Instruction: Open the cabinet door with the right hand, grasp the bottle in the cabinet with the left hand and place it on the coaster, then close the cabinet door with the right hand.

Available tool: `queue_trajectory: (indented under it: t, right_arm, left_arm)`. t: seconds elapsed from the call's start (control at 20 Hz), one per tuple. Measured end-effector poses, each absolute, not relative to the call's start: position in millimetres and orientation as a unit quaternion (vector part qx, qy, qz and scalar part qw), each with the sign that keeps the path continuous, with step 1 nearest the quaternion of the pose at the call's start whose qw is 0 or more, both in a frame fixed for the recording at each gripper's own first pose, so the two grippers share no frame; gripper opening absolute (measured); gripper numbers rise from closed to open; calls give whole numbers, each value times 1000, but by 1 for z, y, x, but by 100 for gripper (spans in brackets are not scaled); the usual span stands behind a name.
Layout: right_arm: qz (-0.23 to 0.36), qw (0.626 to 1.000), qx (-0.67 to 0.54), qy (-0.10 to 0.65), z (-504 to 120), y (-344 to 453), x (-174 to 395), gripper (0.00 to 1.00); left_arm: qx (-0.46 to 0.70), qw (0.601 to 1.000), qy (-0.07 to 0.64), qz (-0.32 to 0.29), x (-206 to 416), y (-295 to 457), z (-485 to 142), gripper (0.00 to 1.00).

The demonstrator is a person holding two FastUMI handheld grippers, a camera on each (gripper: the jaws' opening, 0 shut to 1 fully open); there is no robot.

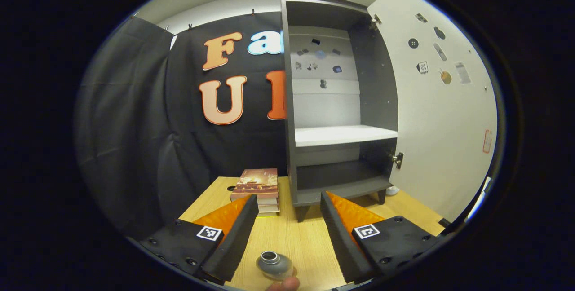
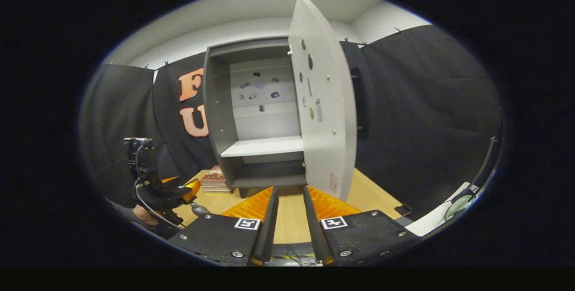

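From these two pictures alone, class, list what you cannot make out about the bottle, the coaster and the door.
- Bottle, left gripper view: its base is cut off by the picture's edge, so whether a coaster lies beneath cannot be told.
- Right gripper view: the left gripper hides most of the bottle.
- Cabinet door: its stickers are too small to identify.

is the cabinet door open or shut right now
Open. The cabinet door is swung wide on its hinges, baring the white shelf and the dark compartment below; nothing stands on either.

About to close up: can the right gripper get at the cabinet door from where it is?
Probably yes. The cabinet door stands wide open just ahead of the right gripper, with bare table between and nothing blocking.
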State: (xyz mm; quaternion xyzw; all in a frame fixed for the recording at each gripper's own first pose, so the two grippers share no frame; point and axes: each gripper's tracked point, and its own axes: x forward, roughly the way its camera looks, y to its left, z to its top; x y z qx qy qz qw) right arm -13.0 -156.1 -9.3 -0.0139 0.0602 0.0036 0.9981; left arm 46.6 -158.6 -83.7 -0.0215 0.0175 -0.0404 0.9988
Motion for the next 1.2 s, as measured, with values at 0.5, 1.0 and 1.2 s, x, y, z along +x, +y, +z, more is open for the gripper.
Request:
queue_trajectory:
  t: [0.5,1.0,1.2]
  right_arm:
    - [-33,999,-10,13,51,-255,22,50]
    - [-3,1000,-18,12,46,-247,38,55]
    - [23,1000,-14,9,42,-223,43,50]
  left_arm:
    - [-25,999,15,-35,51,-170,-49,91]
    - [-16,999,31,-19,59,-159,-53,91]
    - [-14,999,21,-21,53,-155,-47,91]
